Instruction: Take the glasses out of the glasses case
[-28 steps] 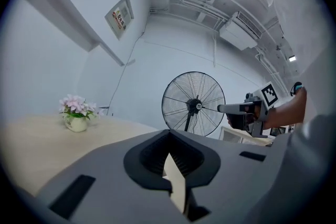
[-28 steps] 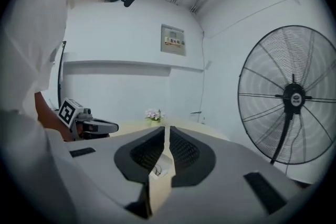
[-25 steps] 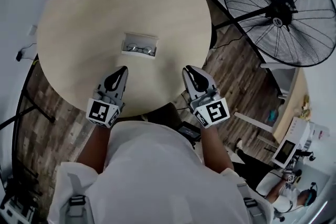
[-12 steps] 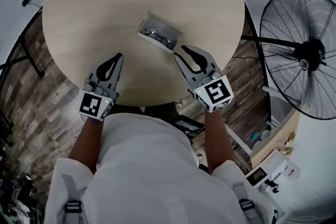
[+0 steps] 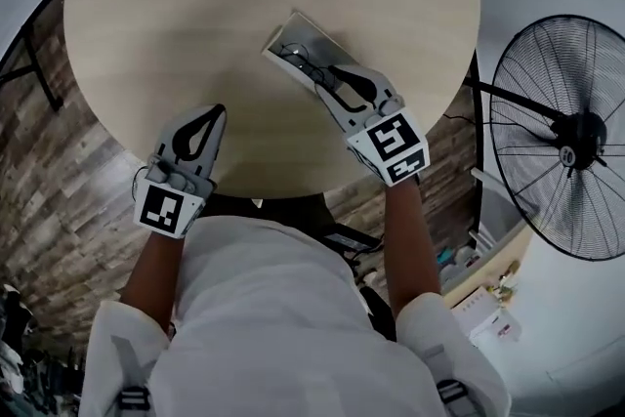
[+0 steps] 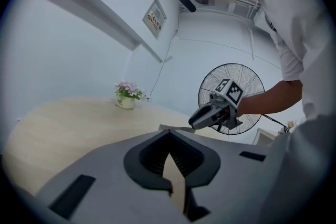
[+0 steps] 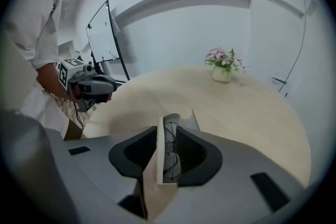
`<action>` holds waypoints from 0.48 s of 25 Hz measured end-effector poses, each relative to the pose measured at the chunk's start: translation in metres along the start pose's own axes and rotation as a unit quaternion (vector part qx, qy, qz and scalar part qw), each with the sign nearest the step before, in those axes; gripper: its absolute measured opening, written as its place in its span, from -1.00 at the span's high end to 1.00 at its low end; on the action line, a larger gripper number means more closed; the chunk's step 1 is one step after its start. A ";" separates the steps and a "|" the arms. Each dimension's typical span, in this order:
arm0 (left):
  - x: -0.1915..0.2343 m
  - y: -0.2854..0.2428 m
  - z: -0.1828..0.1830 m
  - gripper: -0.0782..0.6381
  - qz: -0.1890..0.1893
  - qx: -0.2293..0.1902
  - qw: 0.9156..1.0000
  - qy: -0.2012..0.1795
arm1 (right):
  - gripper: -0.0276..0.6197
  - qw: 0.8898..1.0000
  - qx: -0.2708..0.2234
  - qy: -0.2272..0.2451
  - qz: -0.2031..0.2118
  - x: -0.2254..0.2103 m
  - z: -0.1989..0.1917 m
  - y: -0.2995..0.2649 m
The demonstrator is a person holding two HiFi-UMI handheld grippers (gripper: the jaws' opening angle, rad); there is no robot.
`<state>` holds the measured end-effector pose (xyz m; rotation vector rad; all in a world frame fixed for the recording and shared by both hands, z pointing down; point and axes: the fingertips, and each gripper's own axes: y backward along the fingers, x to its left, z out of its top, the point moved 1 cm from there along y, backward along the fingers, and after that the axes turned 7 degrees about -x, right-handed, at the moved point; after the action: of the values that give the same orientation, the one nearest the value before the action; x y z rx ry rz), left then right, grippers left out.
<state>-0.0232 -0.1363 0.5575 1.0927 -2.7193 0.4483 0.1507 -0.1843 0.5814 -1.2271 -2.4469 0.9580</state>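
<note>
Matt light-wood table (image 5: 195,15) w/ smooth white case (image 5: 314,36), thin-wire glasses (image 7: 169,152).

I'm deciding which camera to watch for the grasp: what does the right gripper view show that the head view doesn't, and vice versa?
Only the right gripper view: the flower pot at the table's far side, and the gap between the right tongs' parted jaws, lined up over the glasses case.

Only the head view: the standing fan, the wood floor and the right tongs' marker cube.

Both: the round table, the open case with the glasses inside, and the left tongs.
</note>
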 end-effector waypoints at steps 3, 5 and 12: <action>0.000 0.004 -0.011 0.75 -0.001 0.015 1.000 0.002 | 0.55 0.999 0.036 0.005 0.011 -0.002 -0.009 -0.019; 0.001 0.005 -0.016 0.75 0.001 0.015 1.000 0.007 | 0.58 0.998 0.058 0.003 0.017 -0.002 -0.013 -0.028; 0.003 0.006 -0.027 0.74 -0.004 0.015 1.000 0.007 | 0.65 0.992 0.120 0.017 0.030 -0.008 -0.033 -0.050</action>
<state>-0.0283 -0.1246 0.5824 1.1036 -2.7031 0.4964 0.1401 -0.1969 0.6393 -1.2285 -2.2025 1.1956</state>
